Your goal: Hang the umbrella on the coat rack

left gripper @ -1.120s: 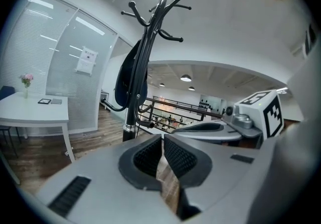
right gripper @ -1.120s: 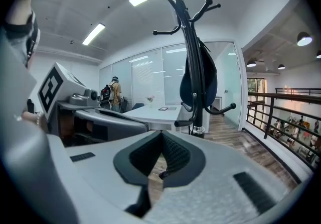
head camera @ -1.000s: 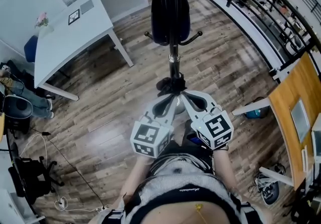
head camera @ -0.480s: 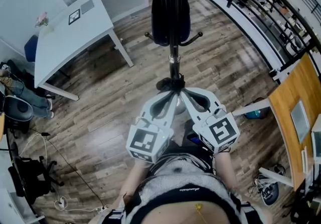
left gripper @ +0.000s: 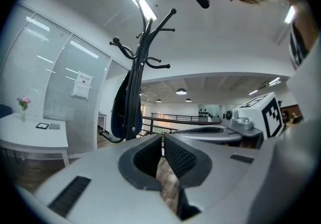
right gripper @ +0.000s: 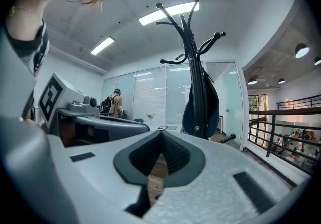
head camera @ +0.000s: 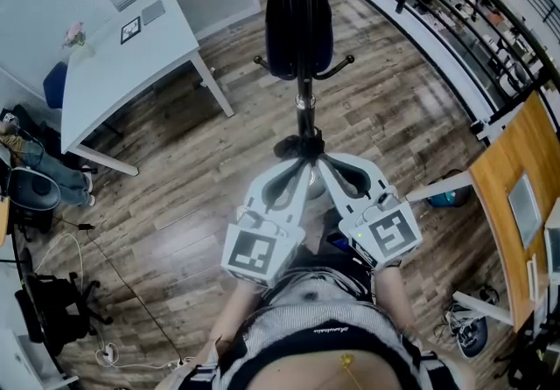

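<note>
A dark navy folded umbrella hangs upright against the pole of the black coat rack, straight ahead of me. The left gripper view shows the coat rack and the umbrella at left; the right gripper view shows the rack and the umbrella at right. My left gripper and right gripper are held side by side short of the rack's base, tips nearly touching each other. Both are shut with nothing between the pads. Neither touches the umbrella.
A white table with a small flower vase stands to the left. A black railing runs along the right, with a wooden desk below it. An office chair and cables lie at lower left. A person with a backpack stands far off.
Both grippers have risen a little toward the head camera, their marker cubes looming larger. The umbrella and rack have not moved.
</note>
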Motion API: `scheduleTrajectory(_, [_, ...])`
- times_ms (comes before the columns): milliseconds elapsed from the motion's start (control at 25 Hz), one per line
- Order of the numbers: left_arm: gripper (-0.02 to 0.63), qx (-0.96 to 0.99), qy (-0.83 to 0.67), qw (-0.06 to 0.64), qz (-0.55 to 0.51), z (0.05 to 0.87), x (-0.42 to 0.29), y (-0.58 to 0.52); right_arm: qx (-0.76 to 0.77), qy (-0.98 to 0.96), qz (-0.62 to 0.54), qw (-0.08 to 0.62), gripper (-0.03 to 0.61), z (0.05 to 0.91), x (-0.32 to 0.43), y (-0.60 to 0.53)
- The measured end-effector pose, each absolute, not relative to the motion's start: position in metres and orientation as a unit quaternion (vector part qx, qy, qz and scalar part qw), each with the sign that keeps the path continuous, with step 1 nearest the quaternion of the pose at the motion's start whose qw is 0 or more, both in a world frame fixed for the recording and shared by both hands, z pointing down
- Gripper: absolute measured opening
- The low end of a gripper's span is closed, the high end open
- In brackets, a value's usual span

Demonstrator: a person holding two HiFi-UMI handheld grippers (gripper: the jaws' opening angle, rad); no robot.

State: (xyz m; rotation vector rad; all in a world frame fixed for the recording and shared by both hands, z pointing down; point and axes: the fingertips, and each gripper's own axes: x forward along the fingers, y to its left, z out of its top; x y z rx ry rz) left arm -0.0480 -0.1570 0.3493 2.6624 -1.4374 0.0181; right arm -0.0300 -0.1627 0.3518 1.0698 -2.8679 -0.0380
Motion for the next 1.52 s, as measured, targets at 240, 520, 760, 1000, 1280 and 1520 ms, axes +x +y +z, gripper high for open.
scheduleTrajectory(240, [0.017, 0.878, -0.477, 0.043, -0.003, 0.359, -0.050, -0.157, 0.350, -0.936, -0.005, 0.041, 0.002, 0.354, -0.030, -0.160])
scheduleTrajectory(520, [0.015, 0.880, -0.472, 0.050, 0.005, 0.362, -0.049, -0.157, 0.346, -0.937, -0.005, 0.049, 0.002, 0.357, -0.032, -0.160])
scheduleTrajectory(760, [0.017, 0.878, -0.475, 0.050, 0.005, 0.364, -0.050, -0.158, 0.345, -0.937, 0.000, 0.053, 0.002, 0.360, -0.031, -0.160])
scheduleTrajectory(1000, [0.017, 0.878, -0.476, 0.051, 0.006, 0.366, -0.051, -0.158, 0.344, -0.937, 0.000, 0.061, 0.002, 0.363, -0.031, -0.159])
scheduleTrajectory(1280, [0.017, 0.877, -0.476, 0.062, 0.009, 0.364, -0.051, -0.156, 0.343, -0.937, -0.001, 0.064, 0.002, 0.364, -0.031, -0.159])
scheduleTrajectory(1520, [0.015, 0.876, -0.479, 0.060, 0.009, 0.369, -0.053, -0.156, 0.342, -0.937, 0.001, 0.070, 0.002, 0.367, -0.031, -0.156])
